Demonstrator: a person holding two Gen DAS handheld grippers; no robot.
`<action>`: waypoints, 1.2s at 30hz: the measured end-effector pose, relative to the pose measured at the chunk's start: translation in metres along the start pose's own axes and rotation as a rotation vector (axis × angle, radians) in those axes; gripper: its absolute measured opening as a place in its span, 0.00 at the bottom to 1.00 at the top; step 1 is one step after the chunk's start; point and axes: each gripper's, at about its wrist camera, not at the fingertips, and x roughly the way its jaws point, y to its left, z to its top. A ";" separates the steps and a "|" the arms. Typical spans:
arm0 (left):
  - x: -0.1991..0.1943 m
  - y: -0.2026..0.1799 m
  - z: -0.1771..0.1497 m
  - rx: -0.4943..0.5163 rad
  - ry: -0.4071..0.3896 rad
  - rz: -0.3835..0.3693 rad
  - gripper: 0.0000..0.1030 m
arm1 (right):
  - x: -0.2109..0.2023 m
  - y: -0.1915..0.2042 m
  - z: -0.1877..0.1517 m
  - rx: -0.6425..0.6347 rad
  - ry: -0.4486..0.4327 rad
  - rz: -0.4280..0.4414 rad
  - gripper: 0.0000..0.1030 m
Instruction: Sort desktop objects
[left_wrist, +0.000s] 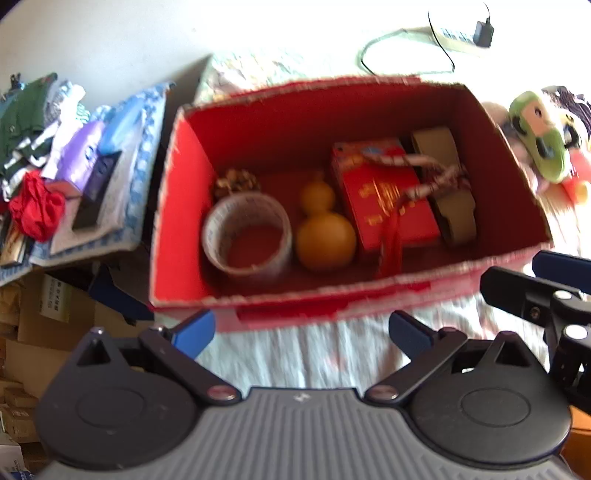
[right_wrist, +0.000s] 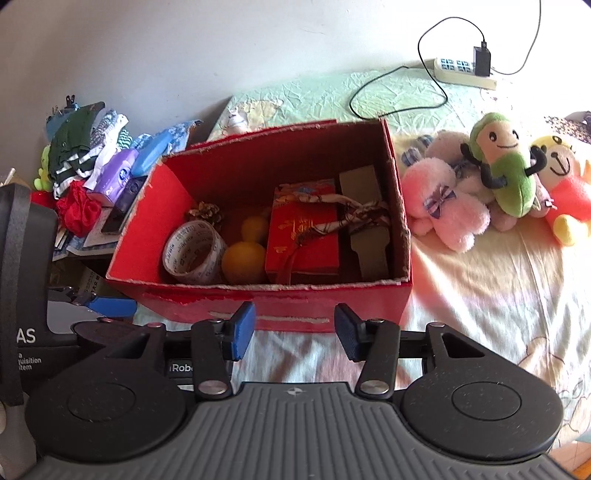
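Left wrist view: left claw (left_wrist: 301, 330) wide open, empty, tilted down at box (left_wrist: 369, 299) at 12 o'clock. Right claw (right_wrist: 291, 330) half open, empty, same pose.

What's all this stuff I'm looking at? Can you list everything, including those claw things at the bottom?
box: one, red, open, on the bed
tape roll: one, clear-white, box's left end
pine cone: one, brown, behind the tape
gourd: one, yellow, mid box
packet: one, red, right of gourd, patterned cord across it
plush toys: several, pink, green, yellow-red, right of box
power strip: one, cream, charger plugged in, far right
clothes pile: mixed colours, left of box
left gripper: blue pads, open, empty
right gripper: blue pads, open, empty
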 end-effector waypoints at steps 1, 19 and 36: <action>0.000 0.002 0.003 -0.005 -0.003 -0.001 0.98 | -0.001 0.002 0.003 -0.007 -0.010 -0.003 0.49; 0.000 -0.002 0.012 0.060 0.029 -0.078 0.99 | 0.004 0.005 0.026 0.003 -0.013 -0.002 0.50; -0.004 0.015 -0.010 -0.111 0.050 0.032 0.99 | 0.018 0.006 0.018 -0.082 0.094 0.080 0.50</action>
